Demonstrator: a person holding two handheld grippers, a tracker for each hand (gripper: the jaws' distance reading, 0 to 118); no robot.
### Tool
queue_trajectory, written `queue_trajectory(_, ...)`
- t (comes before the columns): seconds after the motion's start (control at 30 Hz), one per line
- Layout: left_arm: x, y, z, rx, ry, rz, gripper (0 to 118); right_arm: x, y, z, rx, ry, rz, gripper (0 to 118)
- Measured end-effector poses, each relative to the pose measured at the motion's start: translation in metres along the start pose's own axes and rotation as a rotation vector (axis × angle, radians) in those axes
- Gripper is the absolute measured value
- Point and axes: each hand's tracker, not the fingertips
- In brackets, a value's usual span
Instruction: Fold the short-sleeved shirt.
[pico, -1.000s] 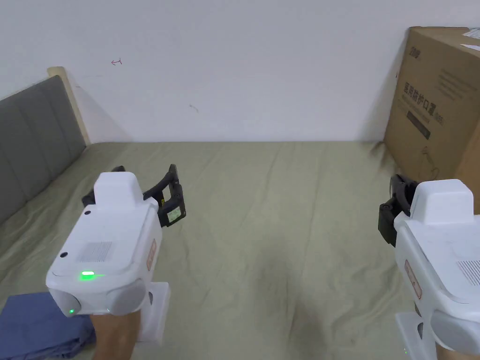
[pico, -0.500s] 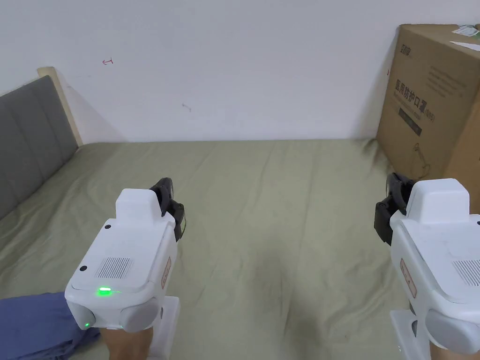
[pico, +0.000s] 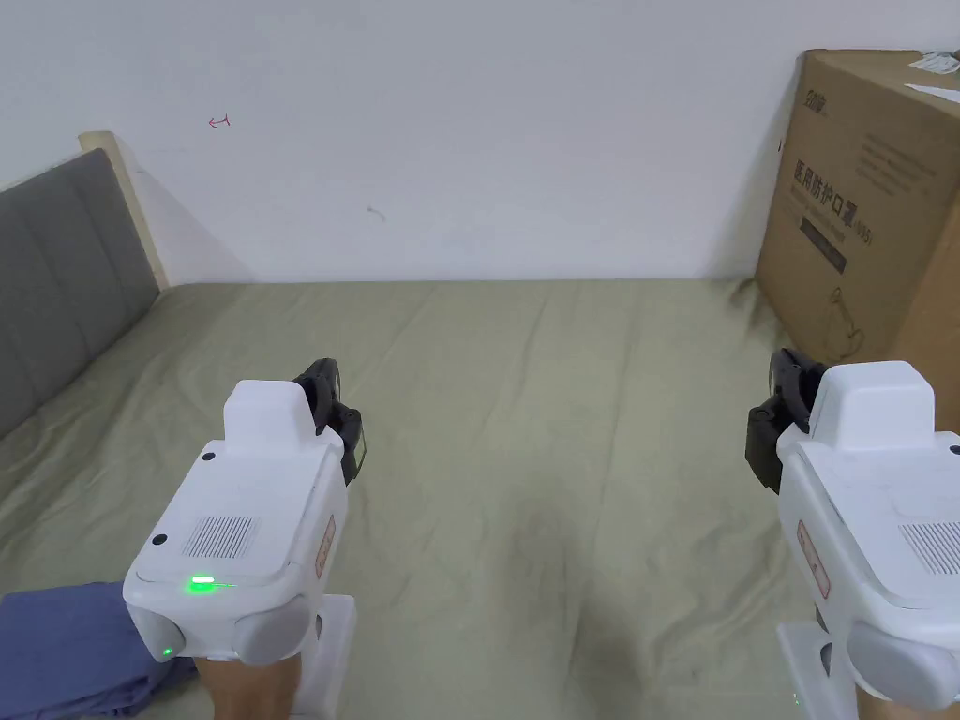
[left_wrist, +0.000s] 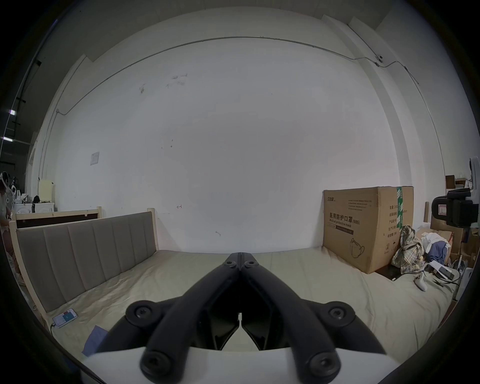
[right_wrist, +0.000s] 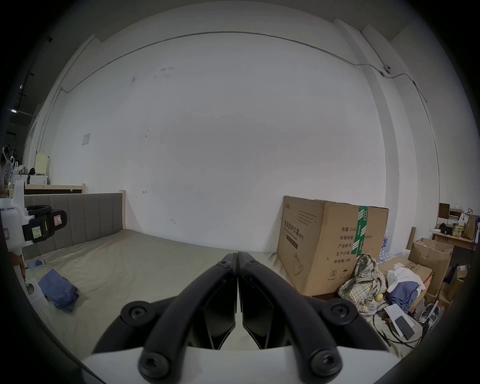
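A blue shirt (pico: 66, 647) lies bunched at the near left corner of the olive bed sheet (pico: 562, 450), partly cut off by the frame; it shows also as a blue heap (right_wrist: 59, 289) and a blue corner (left_wrist: 94, 337). My left gripper (pico: 323, 380) hovers above the sheet, to the right of the shirt and apart from it, jaws together and holding nothing (left_wrist: 240, 256). My right gripper (pico: 783, 370) hangs over the sheet's right side near the carton, jaws shut and empty (right_wrist: 237, 256).
A large cardboard carton (pico: 872, 206) stands on the bed's far right corner against the white wall. A grey padded headboard (pico: 56, 281) lines the left side. A phone (left_wrist: 65, 317) lies by the headboard. Clothes and boxes (right_wrist: 376, 283) pile up beyond the carton.
The left gripper's jaws, spread apart a second ago, have come together, and it has drawn back slightly toward me. The right gripper has stayed put. The head camera shifted a little.
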Motion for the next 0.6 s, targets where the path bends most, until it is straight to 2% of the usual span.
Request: queue_trajectory(0.6,-0.0046,0.0008,0.0014,0.002,0.004,-0.003,0,-0.0020,0.0013,0.0016,0.000,0.002,0.002,0)
